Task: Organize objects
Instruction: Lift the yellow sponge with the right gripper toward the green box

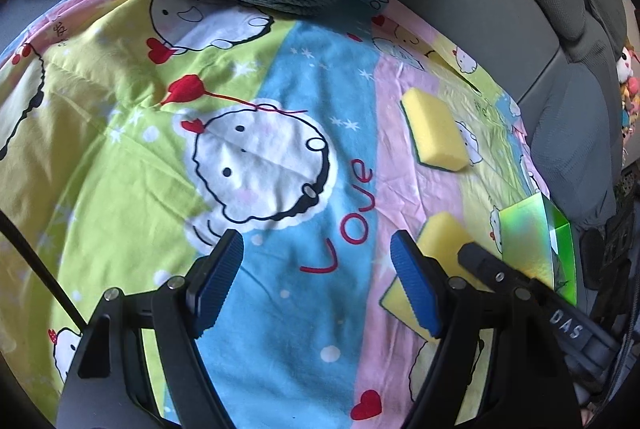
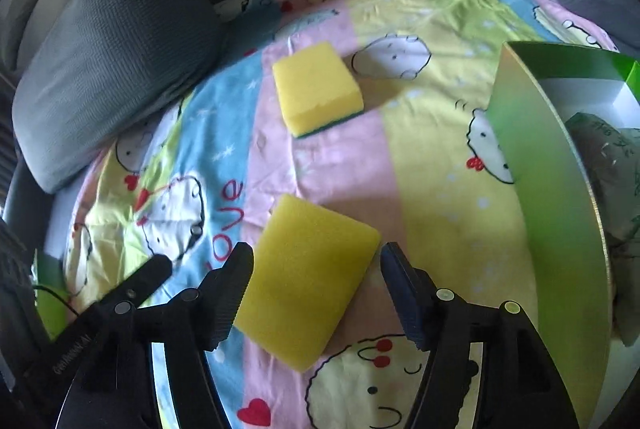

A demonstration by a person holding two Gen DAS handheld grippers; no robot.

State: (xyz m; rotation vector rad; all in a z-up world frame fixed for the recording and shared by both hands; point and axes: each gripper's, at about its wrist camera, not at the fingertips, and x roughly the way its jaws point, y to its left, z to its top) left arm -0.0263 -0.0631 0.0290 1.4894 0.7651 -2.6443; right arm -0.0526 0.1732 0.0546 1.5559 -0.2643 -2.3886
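2 yellow sponges [image 2: 306,281] [image 2: 318,89] on sheet, green box [image 2: 540,165] nearby, both tongs [image 1: 316,285] [image 2: 316,293] wide open, holding nothing.

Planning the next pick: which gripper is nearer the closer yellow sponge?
Right. The right gripper is open just above the near sponge, fingers either side. The left gripper is open over the bedsheet, the sponge off to its right.

Pretty even daylight on the cartoon bedsheet [image 1: 280,157], colours bright but a bit washed out. The near sponge [image 2: 308,281] throws only a soft shadow on its right side. Heavy fisheye bend – the corners go black around the sheet. The green box [image 2: 552,197] beside it catches a shiny glare, and its near wall looks soft.
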